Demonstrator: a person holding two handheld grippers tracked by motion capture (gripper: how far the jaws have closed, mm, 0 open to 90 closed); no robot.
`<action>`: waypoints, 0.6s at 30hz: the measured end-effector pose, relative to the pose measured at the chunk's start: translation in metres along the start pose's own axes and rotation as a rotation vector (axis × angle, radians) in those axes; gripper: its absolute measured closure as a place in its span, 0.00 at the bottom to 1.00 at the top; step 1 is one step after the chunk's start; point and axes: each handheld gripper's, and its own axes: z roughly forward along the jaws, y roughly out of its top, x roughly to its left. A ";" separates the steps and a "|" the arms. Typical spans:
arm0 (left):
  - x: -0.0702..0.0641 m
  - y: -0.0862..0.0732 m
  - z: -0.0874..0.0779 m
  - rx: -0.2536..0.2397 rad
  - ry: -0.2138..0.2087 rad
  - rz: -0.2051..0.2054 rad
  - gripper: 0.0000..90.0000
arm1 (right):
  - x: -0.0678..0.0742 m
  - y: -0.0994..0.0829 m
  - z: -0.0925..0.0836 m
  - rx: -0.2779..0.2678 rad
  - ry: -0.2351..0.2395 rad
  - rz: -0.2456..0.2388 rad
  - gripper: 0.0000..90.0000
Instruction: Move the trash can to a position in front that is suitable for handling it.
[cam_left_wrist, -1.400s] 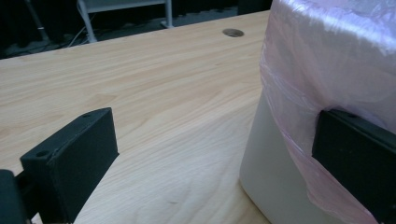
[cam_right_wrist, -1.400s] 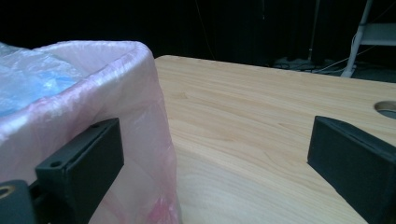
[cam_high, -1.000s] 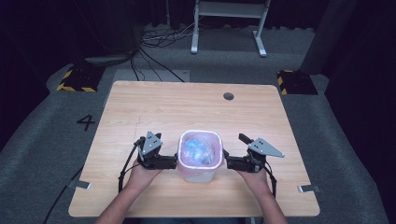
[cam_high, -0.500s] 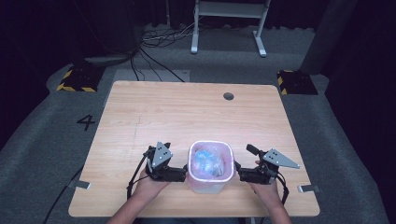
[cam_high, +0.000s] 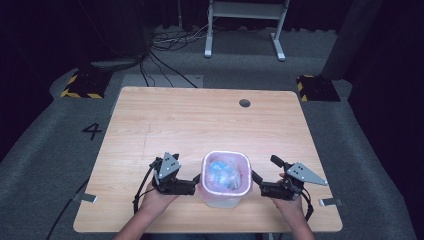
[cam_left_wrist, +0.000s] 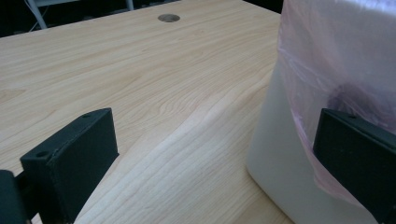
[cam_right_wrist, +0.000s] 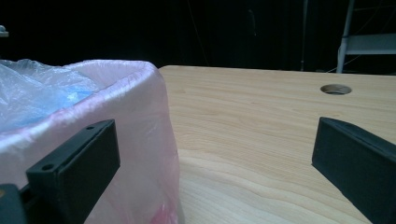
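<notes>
Both open grippers slid the bin (cam_high: 226, 179) nearer the table (cam_high: 150, 120) edge.

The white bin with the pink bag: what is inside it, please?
Inside the white bin a pink bag lines the walls and folds over the rim. In it lies crumpled clear and blue plastic. Whatever is beneath that plastic, and the bin's bottom, is covered.
</notes>
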 end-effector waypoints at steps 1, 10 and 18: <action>0.002 -0.002 -0.001 -0.003 0.002 0.001 0.00 | -0.001 -0.001 -0.002 -0.003 -0.004 -0.004 0.01; 0.006 -0.015 -0.014 -0.024 -0.007 -0.030 0.00 | 0.002 -0.015 -0.018 0.003 -0.007 -0.045 0.01; -0.001 -0.030 -0.029 -0.059 -0.065 0.041 0.00 | 0.010 -0.029 -0.025 0.032 0.042 -0.080 0.02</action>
